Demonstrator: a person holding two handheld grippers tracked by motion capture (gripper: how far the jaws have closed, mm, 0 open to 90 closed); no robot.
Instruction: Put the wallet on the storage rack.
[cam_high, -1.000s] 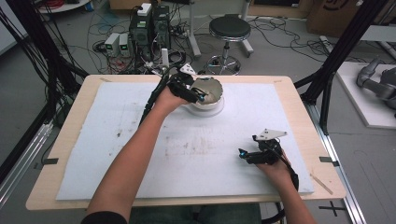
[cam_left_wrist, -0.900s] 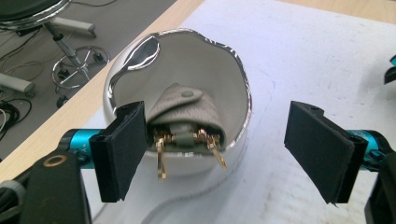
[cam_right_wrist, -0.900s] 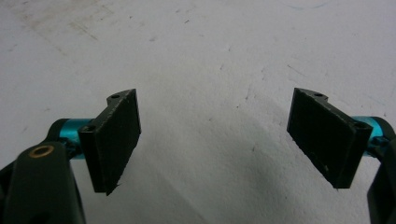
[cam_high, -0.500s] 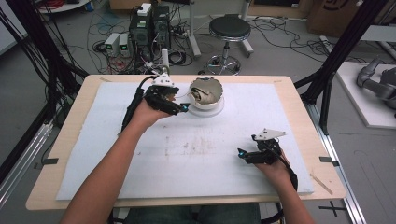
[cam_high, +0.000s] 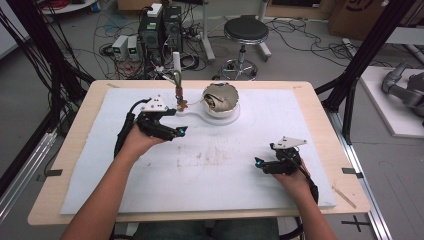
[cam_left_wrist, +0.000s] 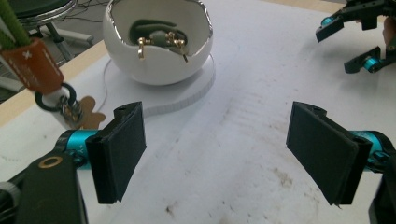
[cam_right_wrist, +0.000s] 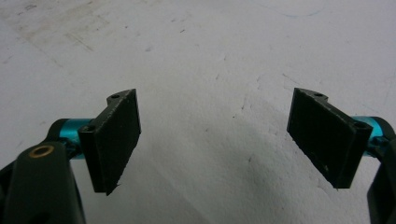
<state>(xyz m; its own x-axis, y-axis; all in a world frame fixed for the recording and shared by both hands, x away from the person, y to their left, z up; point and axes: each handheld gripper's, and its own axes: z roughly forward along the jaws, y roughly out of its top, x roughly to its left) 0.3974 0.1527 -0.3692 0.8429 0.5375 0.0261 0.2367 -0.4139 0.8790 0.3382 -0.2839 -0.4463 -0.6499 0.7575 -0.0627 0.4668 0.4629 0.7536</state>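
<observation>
Your left gripper (cam_high: 181, 131) hovers just left of the bowl (cam_high: 220, 99), jaws spread wide, empty. Your right gripper (cam_high: 258, 163), well apart from the bowl, likewise gapes empty.

Both hand-held grippers (cam_high: 181, 132) (cam_high: 258, 163) wide-jawed, empty

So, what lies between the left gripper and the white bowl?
Nothing: in the left gripper view, bare white mat runs from the open left gripper to the flat white base under the bowl. The key ring hangs off to one side.
</observation>
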